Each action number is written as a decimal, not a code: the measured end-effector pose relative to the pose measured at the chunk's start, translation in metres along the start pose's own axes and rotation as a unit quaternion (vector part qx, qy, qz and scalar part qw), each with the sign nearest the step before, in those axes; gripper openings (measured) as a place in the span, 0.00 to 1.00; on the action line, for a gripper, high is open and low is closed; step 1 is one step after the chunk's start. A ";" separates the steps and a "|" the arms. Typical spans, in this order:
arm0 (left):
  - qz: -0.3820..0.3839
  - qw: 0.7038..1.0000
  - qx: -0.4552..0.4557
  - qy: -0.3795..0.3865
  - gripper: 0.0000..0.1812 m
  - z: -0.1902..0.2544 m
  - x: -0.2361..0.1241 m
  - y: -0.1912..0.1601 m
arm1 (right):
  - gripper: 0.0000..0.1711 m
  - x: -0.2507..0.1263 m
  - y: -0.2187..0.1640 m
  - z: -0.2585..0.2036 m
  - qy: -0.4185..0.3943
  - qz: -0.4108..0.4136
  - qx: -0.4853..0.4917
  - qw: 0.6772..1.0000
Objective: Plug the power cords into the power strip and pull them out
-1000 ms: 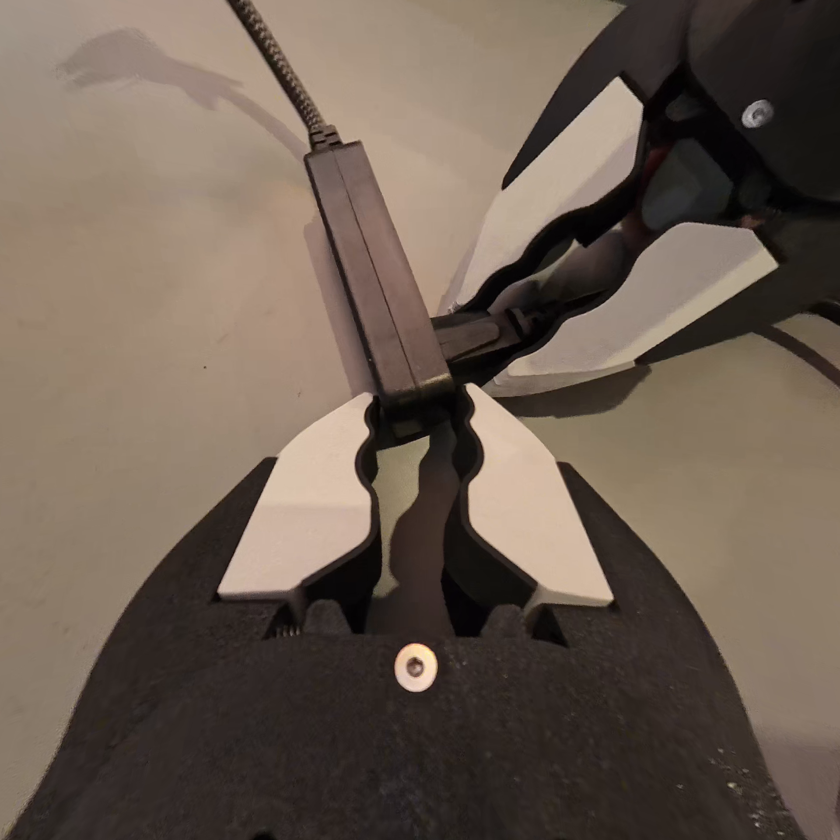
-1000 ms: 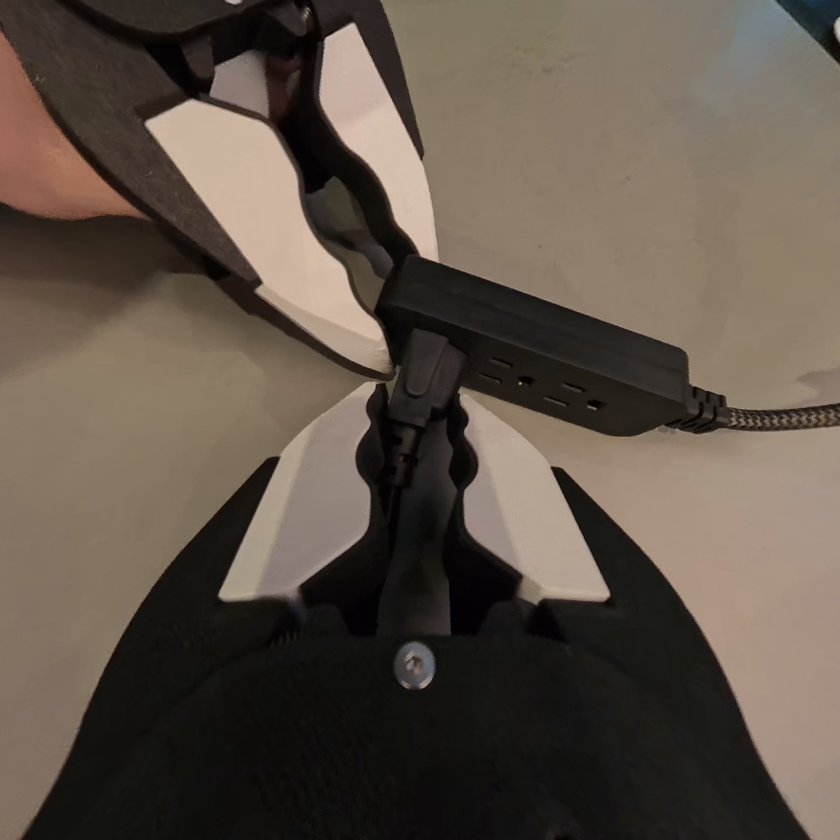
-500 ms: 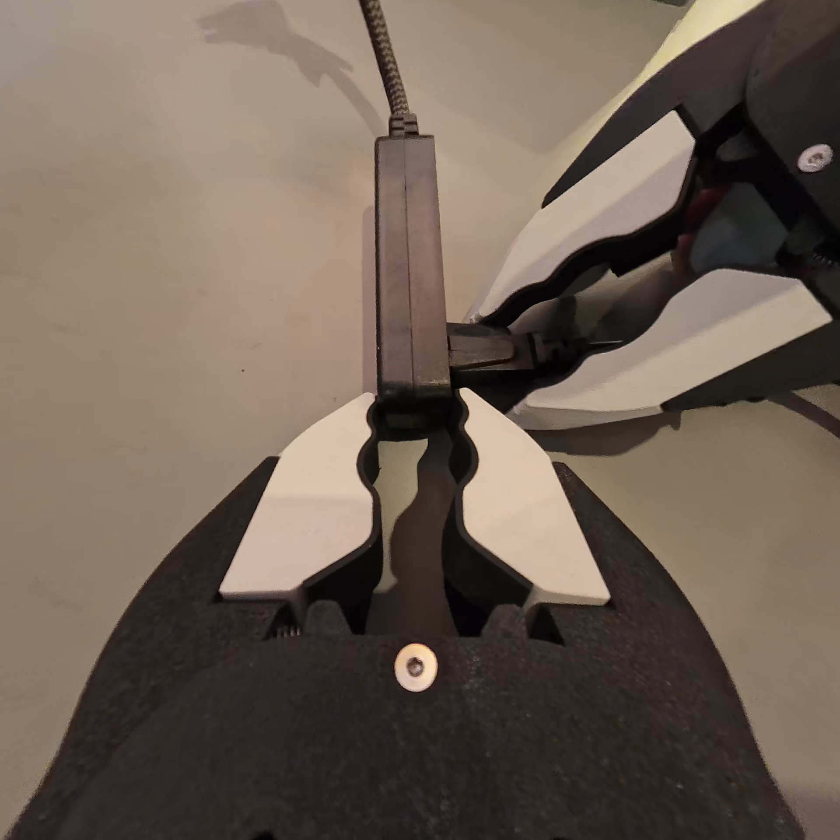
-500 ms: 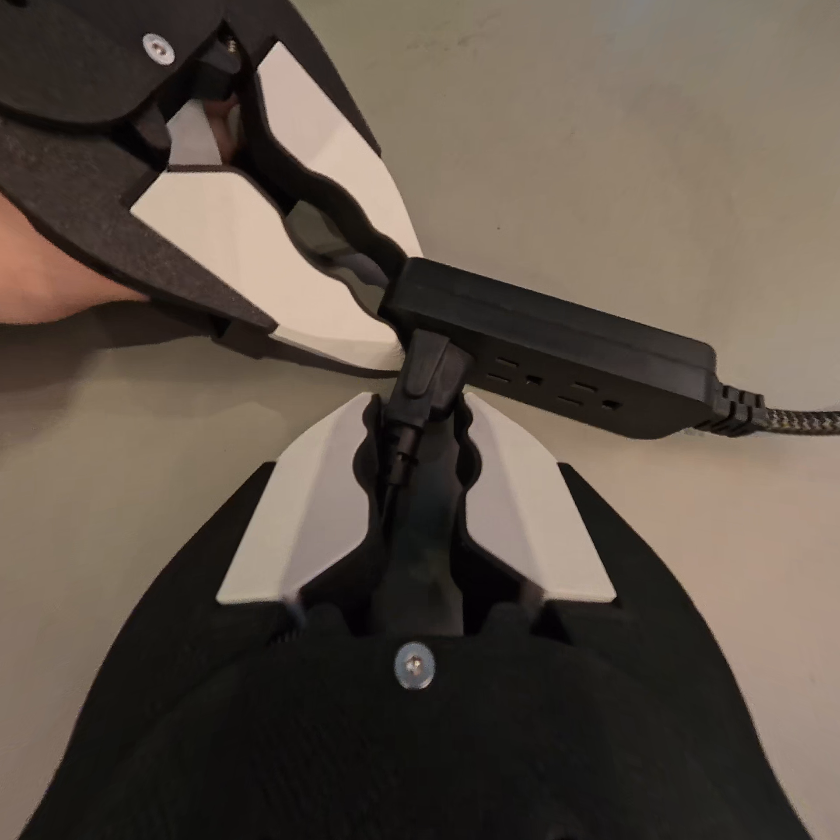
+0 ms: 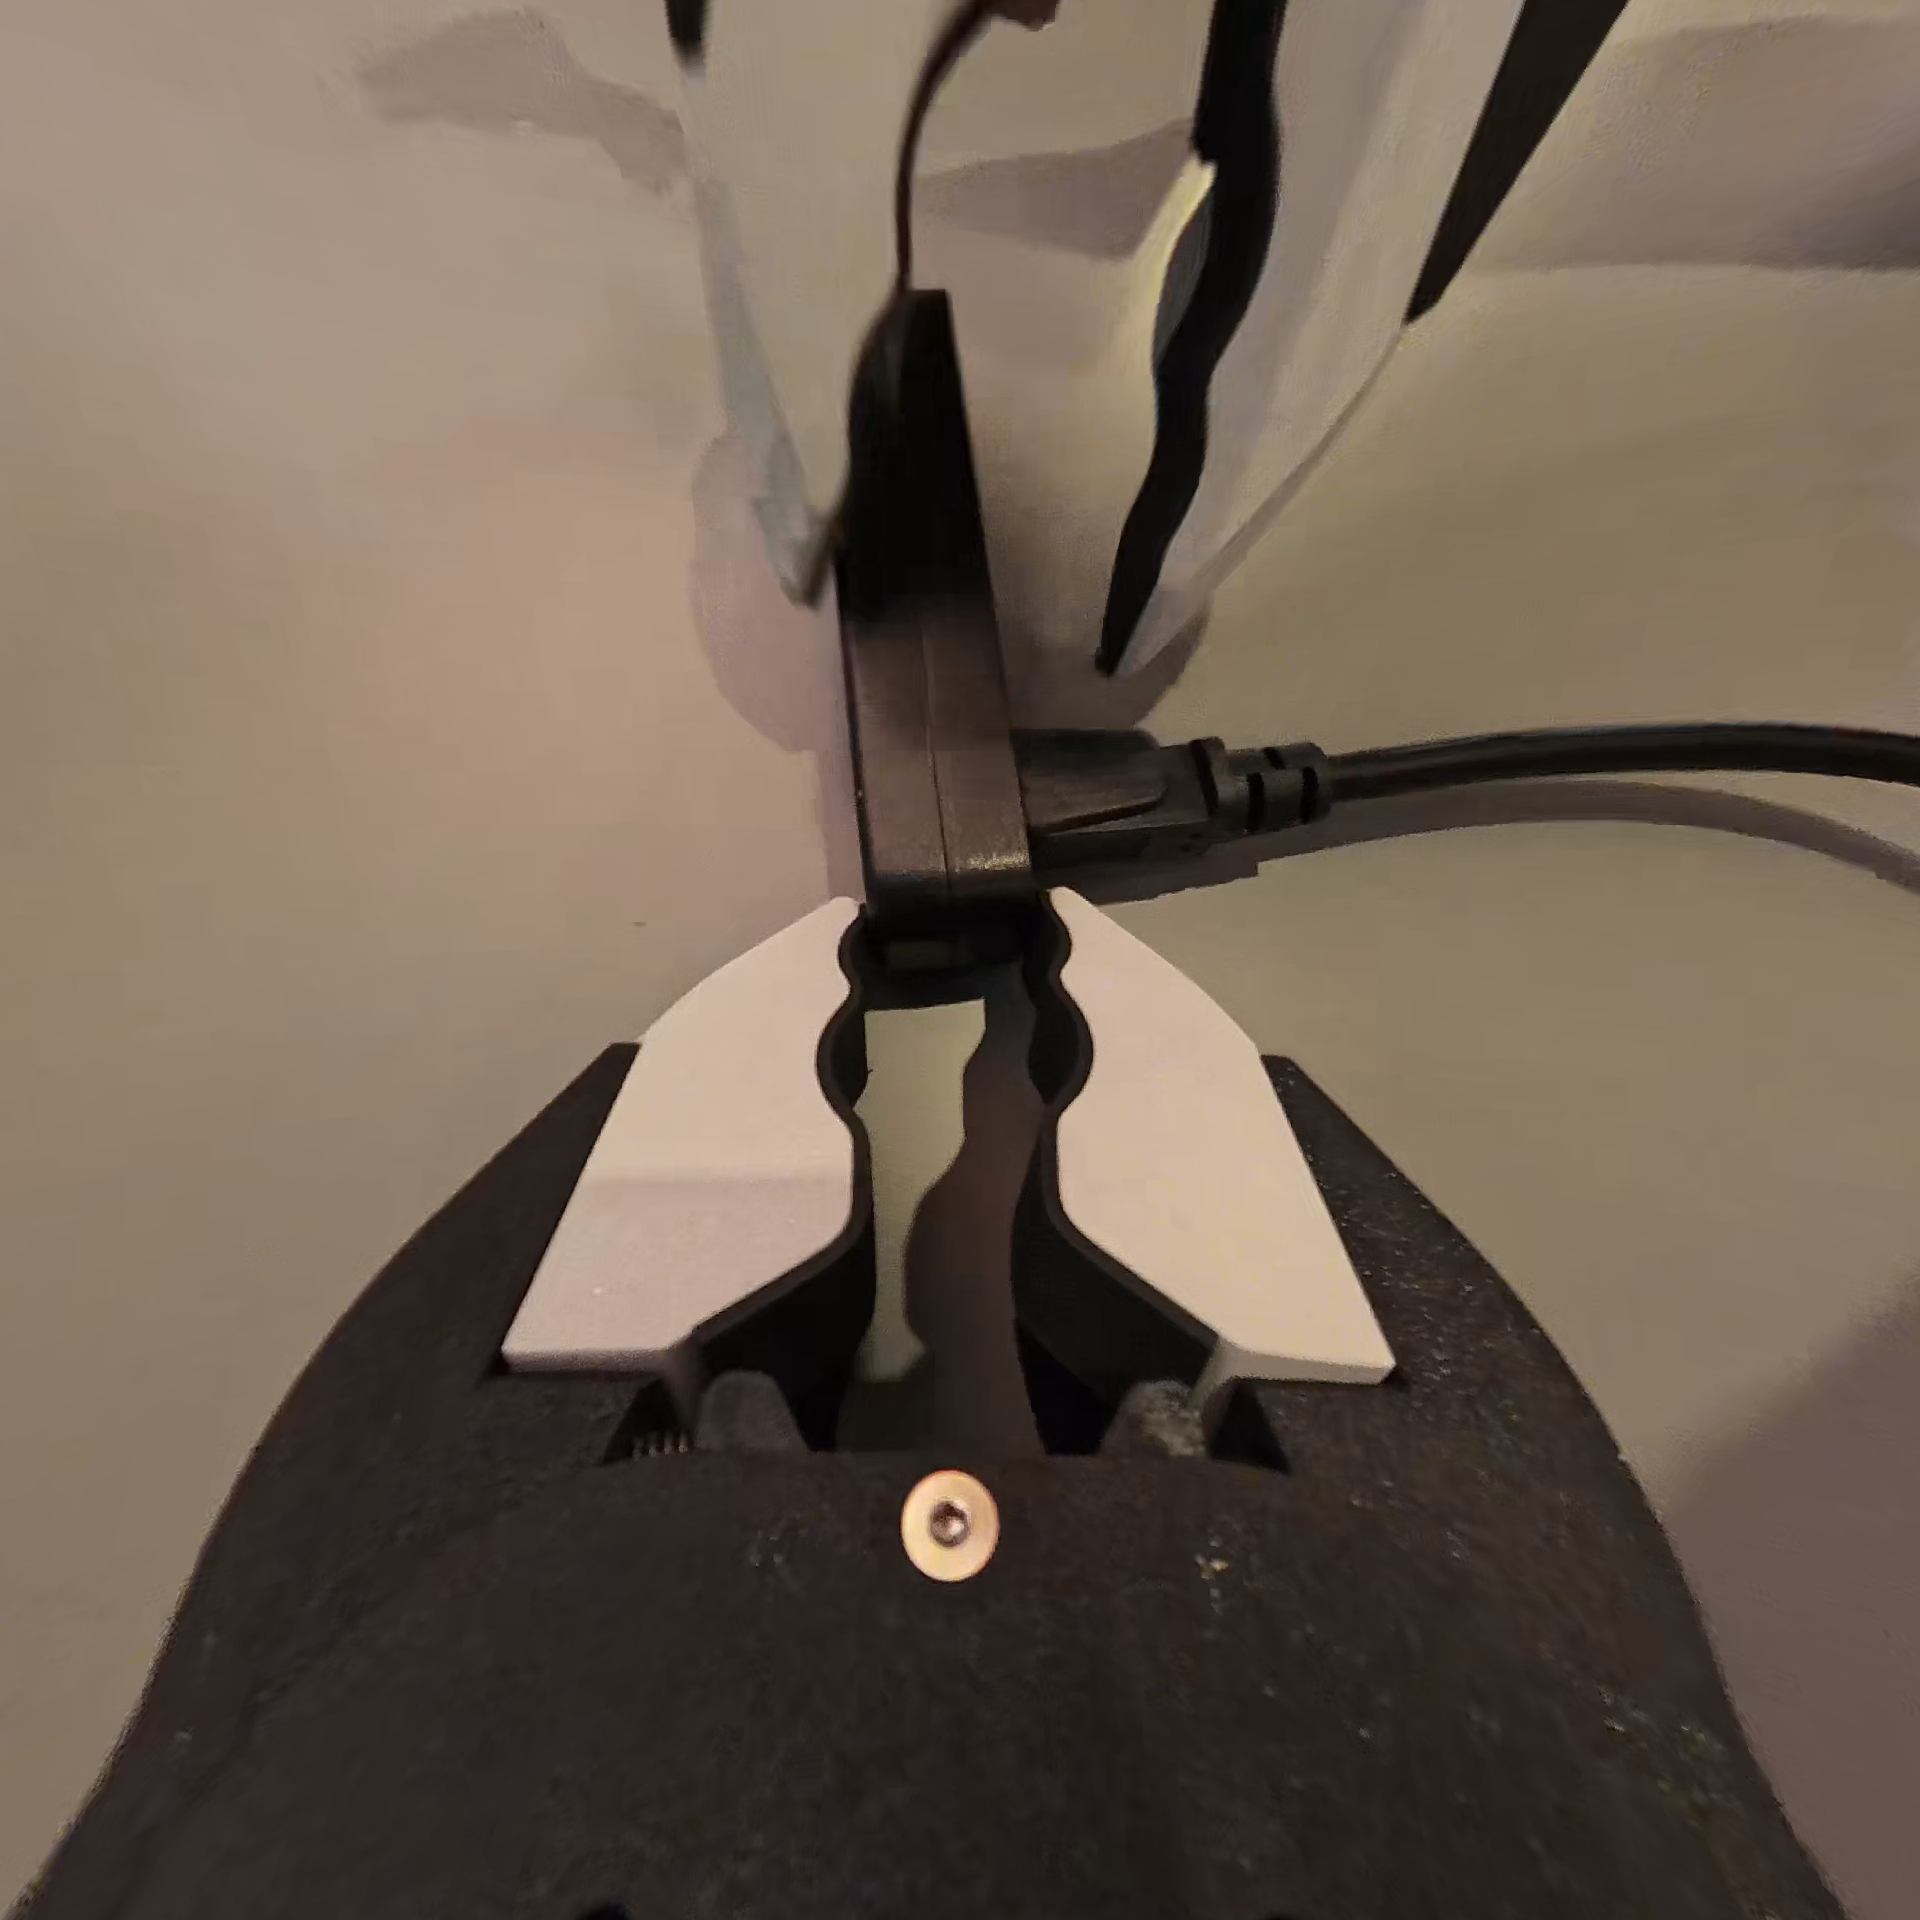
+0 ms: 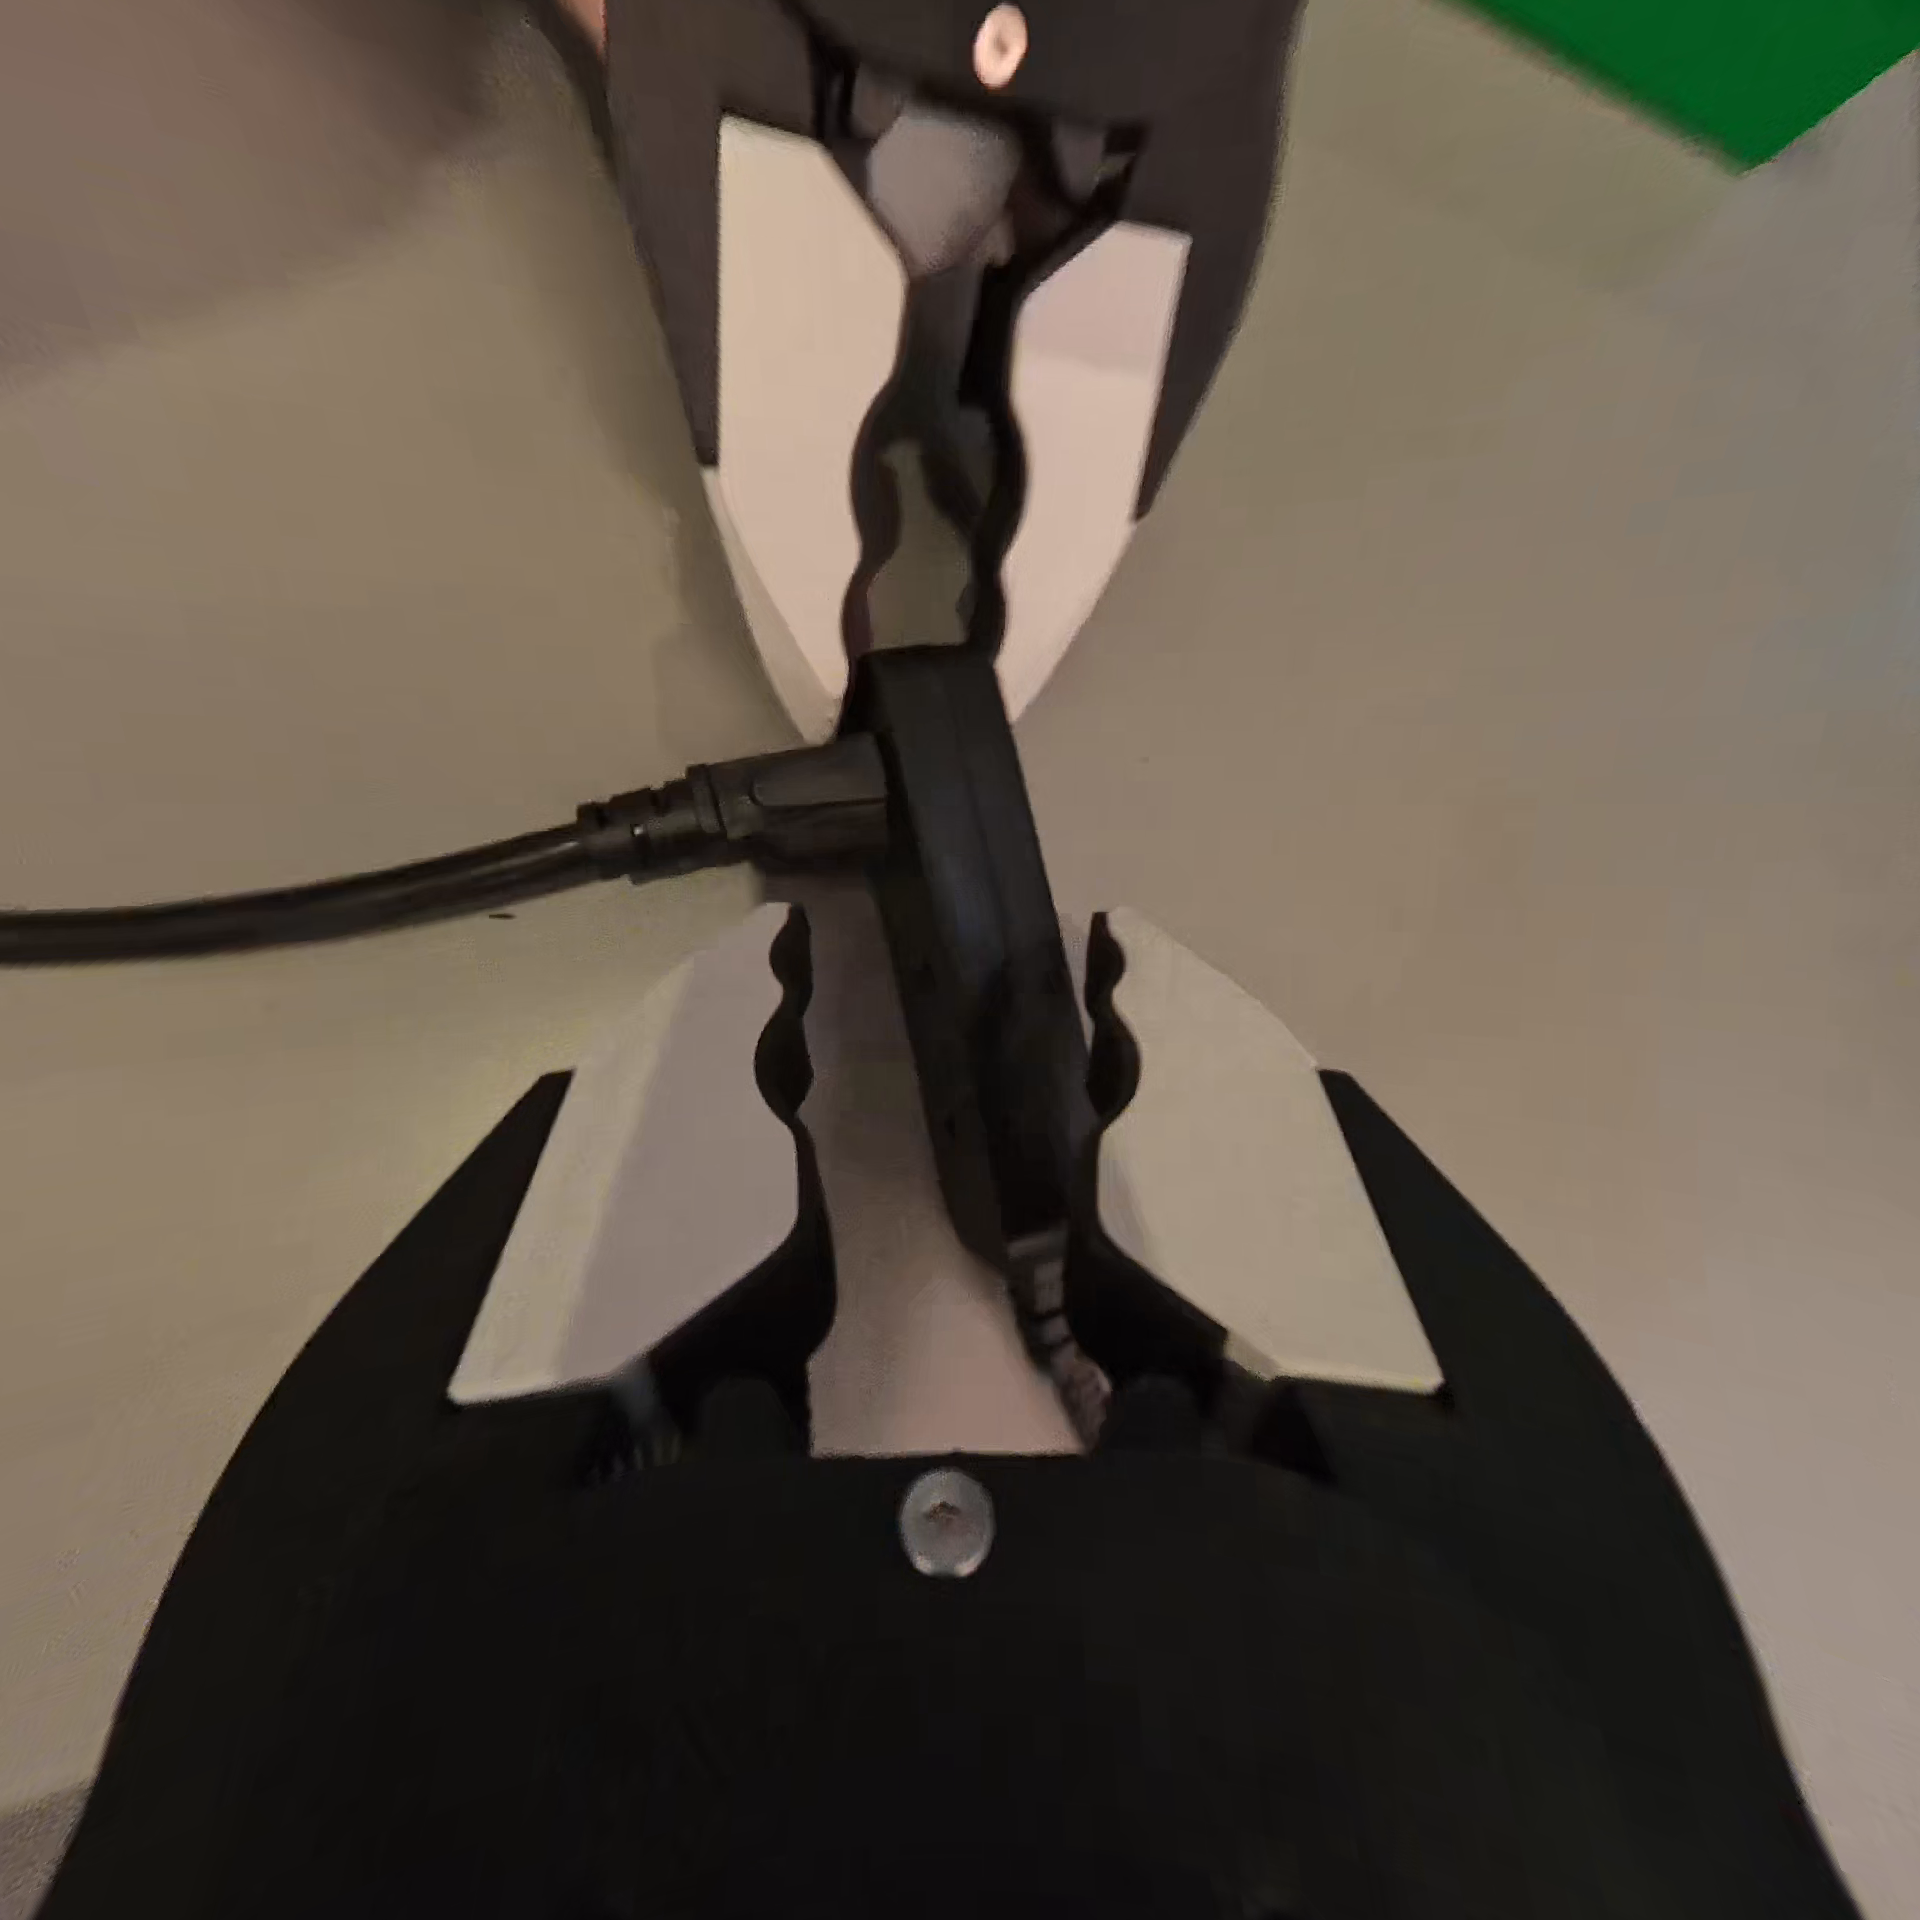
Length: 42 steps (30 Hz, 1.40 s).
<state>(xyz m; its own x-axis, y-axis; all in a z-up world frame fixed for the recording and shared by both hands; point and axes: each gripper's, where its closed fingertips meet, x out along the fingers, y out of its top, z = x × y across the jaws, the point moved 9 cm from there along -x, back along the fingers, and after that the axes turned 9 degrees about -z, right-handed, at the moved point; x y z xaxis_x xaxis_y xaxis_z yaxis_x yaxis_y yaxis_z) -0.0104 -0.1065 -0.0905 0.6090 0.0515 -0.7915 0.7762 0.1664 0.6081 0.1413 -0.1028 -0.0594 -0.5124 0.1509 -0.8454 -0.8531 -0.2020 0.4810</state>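
Observation:
The black power strip lies on its edge on the beige table. My left gripper is shut on its near end. A black plug sits in the strip's right side, and its cord runs off to the right. My right gripper is open, with its jaws on either side of the strip's other end, by the braided cable. In the right wrist view the plug sticks out to the left. The right gripper's blurred fingers show at the top of the left wrist view.
A green object lies at the far right corner in the right wrist view. The plug's cord runs across the table to the left there. The tips of one gripper are about 5 cm away from the tips of the other.
My right gripper has let go of the plug, opened, and swung round to the cable end of the strip. The plug stays in the strip. My left gripper keeps its hold.

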 end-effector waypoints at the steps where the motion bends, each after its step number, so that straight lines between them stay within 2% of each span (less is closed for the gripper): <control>1: -0.001 1.000 -0.001 -0.013 0.15 -0.008 -0.001 0.001 | 0.28 0.008 0.000 0.008 0.018 -0.017 0.001 1.000; 3: -0.005 0.999 -0.022 -0.045 0.15 -0.021 -0.004 0.001 | 0.19 0.016 0.000 0.021 0.022 -0.031 -0.009 0.999; 5: 0.011 0.993 -0.089 -0.071 0.16 -0.027 -0.014 -0.001 | 0.19 0.020 0.002 0.027 0.038 -0.037 0.006 0.999; 7: 0.088 0.980 -0.150 -0.098 0.14 -0.026 -0.033 -0.010 | 0.17 0.027 0.002 0.025 0.049 -0.052 0.028 0.997; 9: 0.123 0.967 -0.210 -0.074 0.18 -0.020 -0.050 -0.022 | 0.19 0.033 0.002 0.021 0.034 -0.054 0.028 0.998; 12: 0.124 0.957 -0.257 -0.049 0.26 0.008 -0.052 -0.026 | 0.20 0.034 0.004 0.020 0.029 -0.055 0.053 0.997; 14: 0.070 0.957 -0.280 -0.024 0.30 0.025 -0.033 -0.023 | 0.20 0.036 0.007 0.021 0.030 -0.052 0.059 0.996; 15: 0.042 0.958 -0.283 -0.018 0.34 0.031 -0.024 -0.020 | 0.20 0.037 0.009 0.022 0.025 -0.054 0.051 0.997; 19: 0.008 0.962 -0.272 0.034 0.29 0.034 -0.008 -0.001 | 0.20 0.039 0.015 0.020 0.010 -0.063 0.017 0.998; 22: -0.014 0.955 -0.292 0.043 0.21 0.031 -0.004 0.007 | 0.20 0.039 0.017 0.023 0.036 -0.086 0.091 0.992; 27: -0.047 0.958 -0.277 0.058 0.21 0.030 -0.002 0.012 | 0.19 0.038 0.014 0.022 0.034 -0.067 0.104 0.992; 30: -0.061 0.956 -0.266 0.105 0.22 0.036 0.002 0.016 | 0.20 0.040 0.011 0.022 0.036 -0.029 0.123 0.991; 33: -0.099 0.946 -0.236 0.197 0.22 0.040 0.009 0.021 | 0.21 0.041 0.008 0.020 0.016 -0.006 0.151 0.988; 38: -0.064 0.946 -0.244 0.205 0.23 0.028 0.011 0.019 | 0.20 0.039 0.010 0.013 -0.075 -0.035 0.195 0.977; 42: -0.068 0.948 -0.238 0.200 0.22 0.024 0.012 0.020 | 0.20 0.038 0.008 0.013 -0.095 -0.035 0.227 0.969</control>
<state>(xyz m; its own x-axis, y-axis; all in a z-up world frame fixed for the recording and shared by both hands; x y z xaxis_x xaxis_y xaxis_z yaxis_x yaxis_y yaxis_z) 0.0161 -0.1263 -0.0860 0.3252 0.3511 -0.8781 0.6234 0.6187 0.4782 0.1140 -0.0860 -0.0851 -0.4246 0.3328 -0.8420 -0.8193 0.2546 0.5138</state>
